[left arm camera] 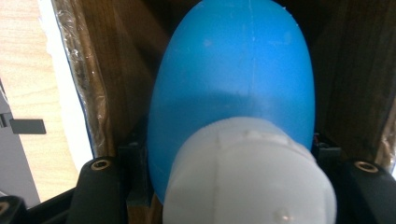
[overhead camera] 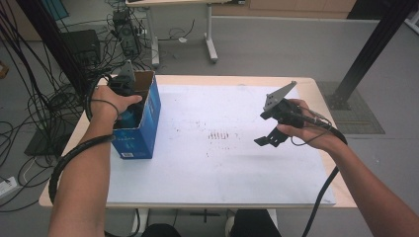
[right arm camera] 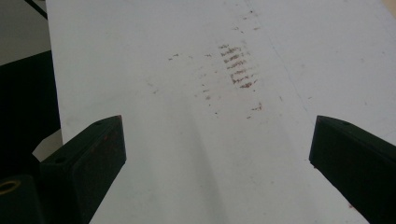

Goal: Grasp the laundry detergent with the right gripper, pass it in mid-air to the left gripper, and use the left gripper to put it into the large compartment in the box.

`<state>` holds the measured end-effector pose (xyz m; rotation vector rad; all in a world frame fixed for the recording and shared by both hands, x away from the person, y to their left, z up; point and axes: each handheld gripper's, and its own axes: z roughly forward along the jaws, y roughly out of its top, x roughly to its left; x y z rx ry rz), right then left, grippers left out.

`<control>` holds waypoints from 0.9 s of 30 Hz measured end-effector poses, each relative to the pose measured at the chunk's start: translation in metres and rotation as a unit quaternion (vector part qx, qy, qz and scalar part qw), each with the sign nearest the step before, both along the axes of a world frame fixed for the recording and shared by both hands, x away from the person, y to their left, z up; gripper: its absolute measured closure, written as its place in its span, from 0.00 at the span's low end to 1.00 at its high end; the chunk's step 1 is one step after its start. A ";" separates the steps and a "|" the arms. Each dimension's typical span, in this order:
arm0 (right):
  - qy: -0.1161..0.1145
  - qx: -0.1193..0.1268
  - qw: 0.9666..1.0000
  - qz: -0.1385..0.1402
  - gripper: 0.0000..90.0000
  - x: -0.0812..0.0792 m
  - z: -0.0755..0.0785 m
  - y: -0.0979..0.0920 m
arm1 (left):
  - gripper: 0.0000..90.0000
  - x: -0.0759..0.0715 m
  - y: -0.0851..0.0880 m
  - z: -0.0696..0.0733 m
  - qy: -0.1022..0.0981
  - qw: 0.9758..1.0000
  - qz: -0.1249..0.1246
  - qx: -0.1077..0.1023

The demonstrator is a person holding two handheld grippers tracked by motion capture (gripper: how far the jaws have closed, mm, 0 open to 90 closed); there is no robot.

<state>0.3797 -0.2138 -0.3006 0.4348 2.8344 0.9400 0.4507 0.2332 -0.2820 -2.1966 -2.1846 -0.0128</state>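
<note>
Left gripper (overhead camera: pixel 124 88) at upper left of high view, reaching down into open blue box (overhead camera: pixel 141 129) at table's left edge. Left gripper view: jaws clamped on blue bottle (left arm camera: pixel 233 79) with white cap (left arm camera: pixel 250 179), inside brown box walls. Right gripper (overhead camera: pixel 269 139) at right of centre, above white table sheet (overhead camera: pixel 222 168), jaws spread wide, nothing between.

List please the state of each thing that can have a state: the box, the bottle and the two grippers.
Box: upright on the table, top open.
Bottle: inside the box, white cap on, held.
Left gripper: reaching into the box, shut on the bottle.
Right gripper: open, nothing between its jaws, above the white sheet.
</note>
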 end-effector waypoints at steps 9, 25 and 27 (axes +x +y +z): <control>-0.003 -0.001 1.000 -0.003 0.04 0.000 0.002 -0.001 | 0.41 0.001 0.000 0.000 0.000 1.000 0.001 -0.001; -0.006 -0.001 1.000 -0.002 0.04 0.001 0.005 0.001 | 0.41 0.001 0.001 0.000 0.001 1.000 0.001 -0.002; -0.007 -0.001 1.000 -0.001 0.04 0.001 0.005 0.001 | 0.41 0.001 0.001 0.000 0.001 1.000 0.001 -0.002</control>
